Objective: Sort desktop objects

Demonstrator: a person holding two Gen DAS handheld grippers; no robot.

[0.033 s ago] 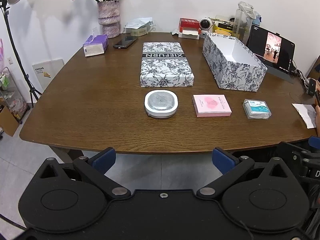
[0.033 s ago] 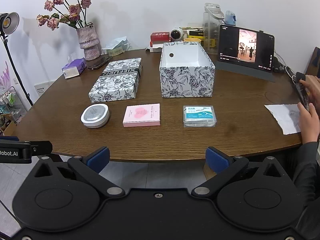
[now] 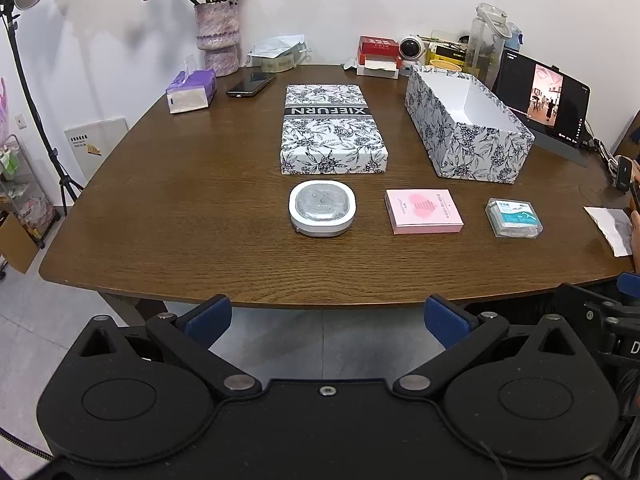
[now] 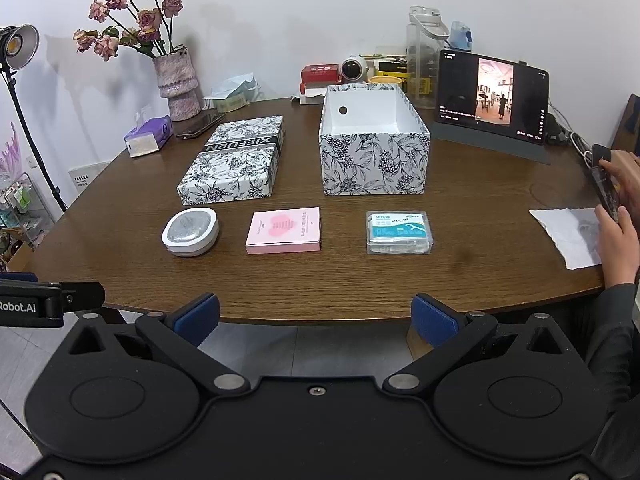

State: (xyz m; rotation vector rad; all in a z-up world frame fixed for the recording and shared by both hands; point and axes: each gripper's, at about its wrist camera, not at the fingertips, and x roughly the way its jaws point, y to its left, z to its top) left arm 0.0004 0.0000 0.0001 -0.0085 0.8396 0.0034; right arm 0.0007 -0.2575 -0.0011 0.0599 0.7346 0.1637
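Three small things lie in a row near the desk's front edge: a round white case (image 4: 190, 231) with a glossy lid, a flat pink card box (image 4: 284, 230), and a clear plastic floss pack (image 4: 399, 232). Behind them stand the open floral box (image 4: 374, 160), seemingly empty, and its lid (image 4: 234, 162). Both the left gripper (image 3: 326, 312) and right gripper (image 4: 316, 310) hover spread wide off the front edge, holding nothing. Thin, slick items would probably need low, square pinches across their narrow sides.

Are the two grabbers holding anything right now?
No. The left gripper and right gripper are both open and empty, short of the table.
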